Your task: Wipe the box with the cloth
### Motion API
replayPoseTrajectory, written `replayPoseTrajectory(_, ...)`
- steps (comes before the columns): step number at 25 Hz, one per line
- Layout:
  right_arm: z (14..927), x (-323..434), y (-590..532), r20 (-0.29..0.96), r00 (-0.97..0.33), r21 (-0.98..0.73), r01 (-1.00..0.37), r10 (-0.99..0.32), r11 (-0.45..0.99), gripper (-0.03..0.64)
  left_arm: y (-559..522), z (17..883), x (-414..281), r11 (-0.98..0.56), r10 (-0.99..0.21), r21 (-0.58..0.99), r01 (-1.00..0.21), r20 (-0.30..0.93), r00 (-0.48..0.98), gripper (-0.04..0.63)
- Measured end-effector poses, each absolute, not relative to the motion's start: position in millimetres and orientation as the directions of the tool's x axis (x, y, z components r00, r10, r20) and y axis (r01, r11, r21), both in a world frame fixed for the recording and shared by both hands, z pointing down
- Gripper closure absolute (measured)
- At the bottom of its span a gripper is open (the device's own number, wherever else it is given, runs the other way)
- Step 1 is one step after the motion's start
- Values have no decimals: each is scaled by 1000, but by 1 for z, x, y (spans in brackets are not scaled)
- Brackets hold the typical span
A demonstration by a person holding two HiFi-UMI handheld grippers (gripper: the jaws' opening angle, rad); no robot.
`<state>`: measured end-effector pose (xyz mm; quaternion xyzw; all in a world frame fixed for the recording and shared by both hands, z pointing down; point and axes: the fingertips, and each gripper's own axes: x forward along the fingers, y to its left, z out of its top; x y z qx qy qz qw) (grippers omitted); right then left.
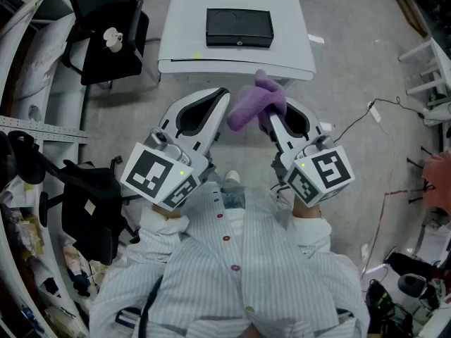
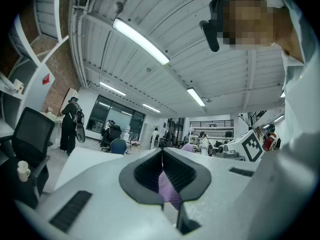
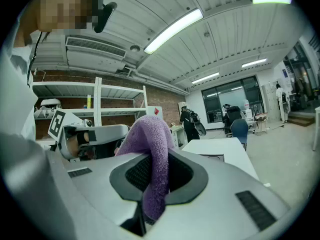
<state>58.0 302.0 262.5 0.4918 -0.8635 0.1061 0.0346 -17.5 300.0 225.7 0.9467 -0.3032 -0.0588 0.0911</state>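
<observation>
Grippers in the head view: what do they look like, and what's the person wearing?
Both the left gripper and right gripper are smooth white shells with black ribbed pads. Each carries a cube of black-and-white square markers with a tiny green light. Sleeves are pale, finely striped.

Your head camera looks steeply down from above onto the white rectangular table (image 1: 232, 58). Each gripper camera rides close behind its own jaws, tilted up toward the ribbed white ceiling (image 2: 150, 29). All three views share the fluffy purple cloth (image 1: 257, 101) (image 2: 169, 191) (image 3: 152, 154).
</observation>
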Motion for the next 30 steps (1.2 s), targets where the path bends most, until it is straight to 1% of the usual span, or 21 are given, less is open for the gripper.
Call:
replayPoseTrajectory(10, 263, 77, 304, 150, -527, -167, -848, -837, 504, 572, 300, 230, -1, -788, -598, 209, -579, -38, 800, 584)
replayPoseTrajectory(21, 271, 108, 318, 152, -536, -172, -842, -830, 512, 572, 304, 235, 8, -745, -655, 198, -637, -33, 755, 584)
replayPoseTrajectory(30, 280, 109, 283, 155, -546, -189, -835, -824, 518, 572, 269, 241, 9, -739, -663, 184, -649, -23, 748, 584)
